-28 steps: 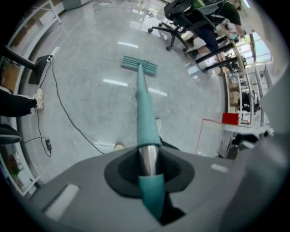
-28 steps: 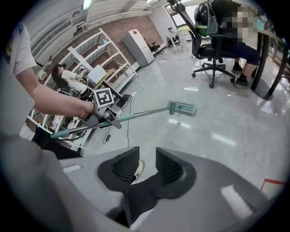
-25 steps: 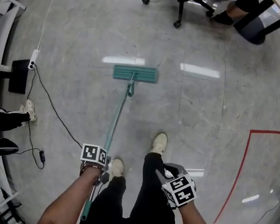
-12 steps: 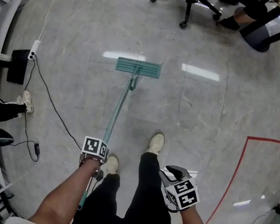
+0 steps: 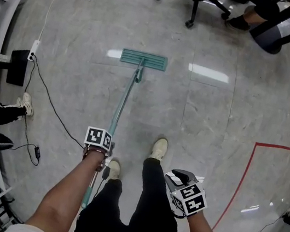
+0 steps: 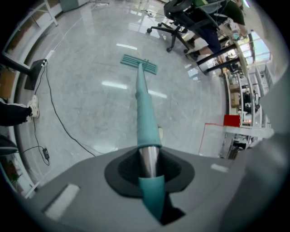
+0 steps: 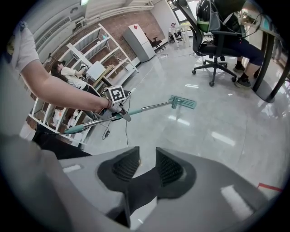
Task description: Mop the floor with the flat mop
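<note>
The grey polished floor [image 5: 215, 125] fills nearly the whole head view, with bright strips of ceiling light mirrored in it. An office chair [image 5: 194, 2] with someone seated stands at the far edge, and a red tape line [image 5: 248, 164] marks off a corner on the right.

The mop [image 5: 126, 95] runs from the person's left side out ahead of the feet. Its green head [image 5: 144, 59] lies flat on the floor, well short of the chair and well ahead of the shoe [image 5: 159, 147].

The left gripper [image 6: 148, 164] is clamped round the handle [image 6: 145, 108], its pads pinching the bare metal section just below the green sleeve, so the mop is carried by this one tool alone. The right gripper [image 7: 147, 168] hangs by the right leg with its ribbed pads a narrow gap apart and nothing between them; the dark shape behind the gap is probably the trouser leg.

A thin black cable [image 5: 52, 105] trails across the floor to the left of the mop, leading from a power strip [image 5: 32, 57].

As for progress, the glare makes it hard to tell wet floor from dry, and no clear mopped band shows. My judgement is that the work is mid-stroke, with most of the visible floor left to cover, including the area round the cable and inside the red line.
</note>
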Available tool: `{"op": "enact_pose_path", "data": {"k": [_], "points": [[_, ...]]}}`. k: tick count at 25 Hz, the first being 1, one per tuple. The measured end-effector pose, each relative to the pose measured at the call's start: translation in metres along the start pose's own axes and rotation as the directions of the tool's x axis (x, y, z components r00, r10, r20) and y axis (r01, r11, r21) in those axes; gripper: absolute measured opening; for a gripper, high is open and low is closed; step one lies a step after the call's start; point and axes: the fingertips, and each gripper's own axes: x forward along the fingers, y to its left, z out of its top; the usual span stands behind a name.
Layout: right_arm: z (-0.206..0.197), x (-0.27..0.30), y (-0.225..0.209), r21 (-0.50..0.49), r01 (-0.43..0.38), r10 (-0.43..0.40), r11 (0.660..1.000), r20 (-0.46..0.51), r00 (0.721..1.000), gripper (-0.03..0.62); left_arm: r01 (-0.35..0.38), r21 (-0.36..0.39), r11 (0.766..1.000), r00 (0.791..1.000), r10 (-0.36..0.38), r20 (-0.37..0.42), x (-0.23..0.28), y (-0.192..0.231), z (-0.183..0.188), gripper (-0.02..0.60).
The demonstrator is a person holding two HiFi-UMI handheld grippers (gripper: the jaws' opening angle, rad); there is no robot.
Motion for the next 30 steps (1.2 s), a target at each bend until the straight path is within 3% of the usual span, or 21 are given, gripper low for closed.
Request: {"op": "enact_pose_path", "data": {"k": [12, 19, 24, 30], "points": [[0.001, -0.012, -0.037, 0.023, -0.013, 0.013, 1.000, -0.003, 1.000, 0.112, 0.022, -0.014, 1.000, 1.000, -0.022, 0.000, -0.011, -0.018, 0.065, 0.072], [0.001, -0.022, -0.058, 0.052, -0.009, 0.009, 0.999, 0.004, 1.000, 0.113, 0.102, -0.102, 0.989, 0.995, -0.101, 0.018, -0.016, -0.046, 0.105, 0.072], [0.002, -0.029, -0.077, 0.072, 0.001, -0.002, 0.997, 0.027, 1.000, 0.112, 0.105, -0.124, 0.987, 0.994, -0.103, 0.023, -0.018, -0.054, 0.130, 0.072], [-0.007, -0.037, -0.084, 0.099, 0.004, -0.007, 0.995, 0.035, 0.999, 0.112, 0.159, -0.160, 0.974, 0.987, -0.156, 0.031, -0.026, -0.070, 0.167, 0.072]]}}
